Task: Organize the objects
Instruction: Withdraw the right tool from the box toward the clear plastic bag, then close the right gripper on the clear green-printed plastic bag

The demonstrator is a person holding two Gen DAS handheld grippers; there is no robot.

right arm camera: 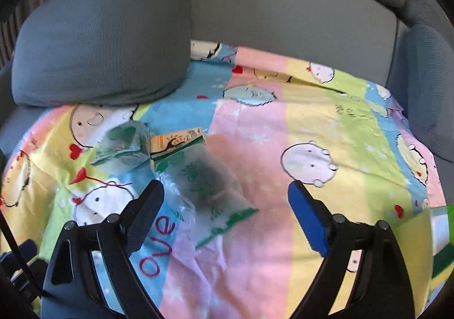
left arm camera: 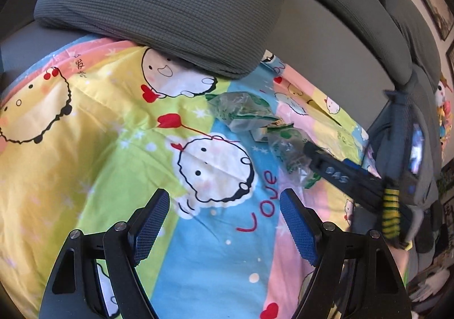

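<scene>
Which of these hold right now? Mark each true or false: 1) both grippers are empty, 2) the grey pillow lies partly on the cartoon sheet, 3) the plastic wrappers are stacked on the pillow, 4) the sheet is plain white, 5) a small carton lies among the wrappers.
1) True. The left gripper and the right gripper stand open with nothing between the pads.
2) True. The pillow overlaps the far edge of the sheet.
3) False. The wrappers lie on the sheet, in front of the pillow.
4) False. The sheet is striped in pastel colours with cartoon figures and red hearts.
5) True. A small carton lies between the wrappers.
</scene>
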